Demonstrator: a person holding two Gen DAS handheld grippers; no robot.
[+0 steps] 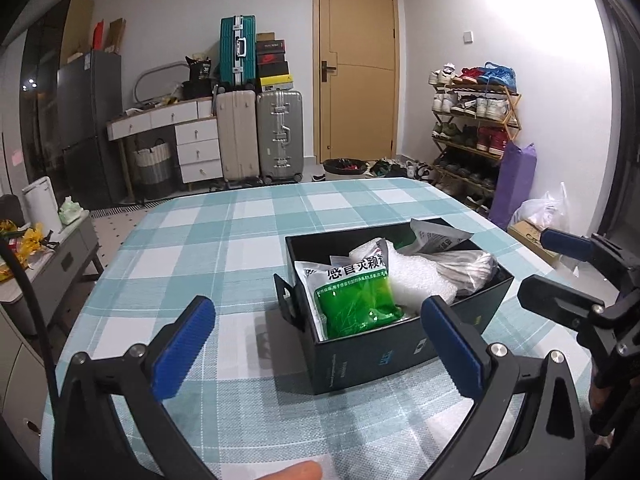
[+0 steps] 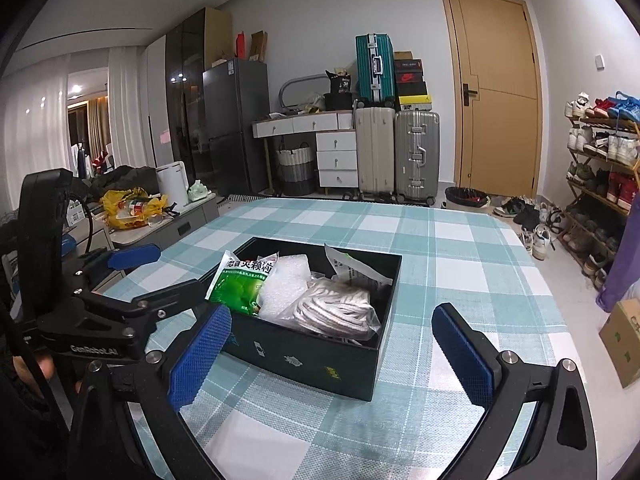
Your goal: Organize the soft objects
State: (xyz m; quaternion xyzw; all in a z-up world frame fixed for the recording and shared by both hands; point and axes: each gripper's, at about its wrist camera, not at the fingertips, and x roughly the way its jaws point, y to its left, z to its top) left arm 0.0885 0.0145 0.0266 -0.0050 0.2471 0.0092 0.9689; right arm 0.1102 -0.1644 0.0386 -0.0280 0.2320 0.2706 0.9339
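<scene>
Green pouch reading "感冒灵颗粒" sits in black box; both grippers' jaws gape, empty.

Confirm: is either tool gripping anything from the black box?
No. The left tool and right tool are both open and empty, short of the black box.

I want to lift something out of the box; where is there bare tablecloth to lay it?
Bare checked tablecloth lies behind the black cardboard box and right of it. The box itself is crowded.
</scene>
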